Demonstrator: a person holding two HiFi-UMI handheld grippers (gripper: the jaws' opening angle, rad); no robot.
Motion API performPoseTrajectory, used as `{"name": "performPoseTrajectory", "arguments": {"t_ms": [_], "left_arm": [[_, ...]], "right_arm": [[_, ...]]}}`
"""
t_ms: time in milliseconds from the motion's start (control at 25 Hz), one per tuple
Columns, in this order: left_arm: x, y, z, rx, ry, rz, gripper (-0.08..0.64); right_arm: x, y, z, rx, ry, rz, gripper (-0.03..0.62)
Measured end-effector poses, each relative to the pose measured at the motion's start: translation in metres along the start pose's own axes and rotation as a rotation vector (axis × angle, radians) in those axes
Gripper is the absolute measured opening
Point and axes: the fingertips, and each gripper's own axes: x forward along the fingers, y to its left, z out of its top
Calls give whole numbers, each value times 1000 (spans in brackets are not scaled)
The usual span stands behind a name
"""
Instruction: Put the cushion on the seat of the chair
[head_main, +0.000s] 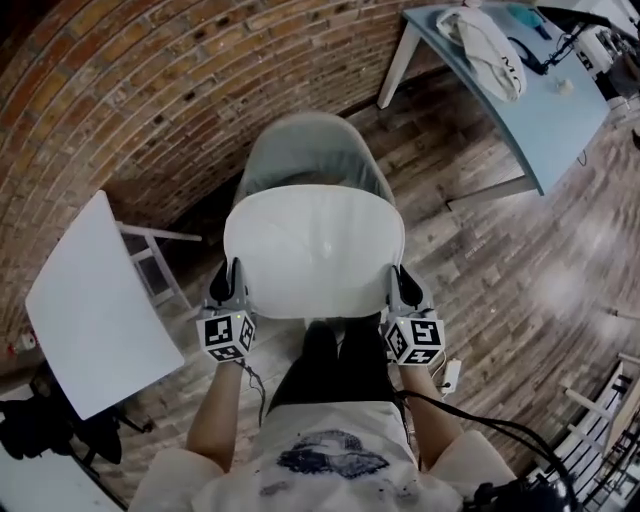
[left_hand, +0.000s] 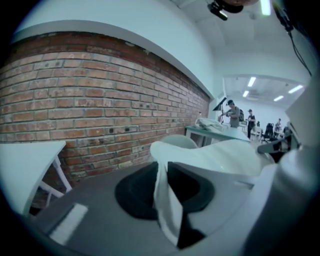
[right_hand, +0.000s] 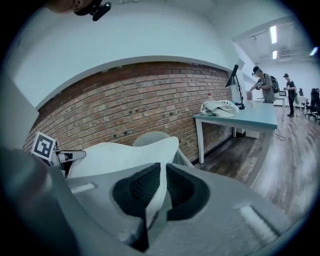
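Note:
A white cushion (head_main: 315, 248) hangs flat between my two grippers, above the seat of a pale grey shell chair (head_main: 310, 150) whose back rises beyond it. My left gripper (head_main: 232, 288) is shut on the cushion's left edge, and the white fabric (left_hand: 167, 200) shows pinched between its dark pads. My right gripper (head_main: 402, 290) is shut on the right edge, with the fabric (right_hand: 156, 200) folded between its pads. The cushion hides most of the chair seat in the head view. The chair top (right_hand: 150, 137) shows past the cushion in the right gripper view.
A white table (head_main: 95, 305) stands at my left, a light blue table (head_main: 545, 100) with a white bag (head_main: 490, 50) at the far right. A brick wall (head_main: 150, 90) curves behind the chair. People stand far off in the room (right_hand: 262, 82). My legs are just behind the cushion.

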Motion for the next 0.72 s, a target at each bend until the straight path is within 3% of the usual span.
{"name": "performPoseTrajectory", "arguments": {"t_ms": [280,720], "left_arm": [[43,10,-58,13,38,-19,54],[87,16,-152,3,119,9,52]], "right_arm": [[37,-10,-68,-15,40,-48,31],[93,-36,-148,-26,109,-53,31]]}}
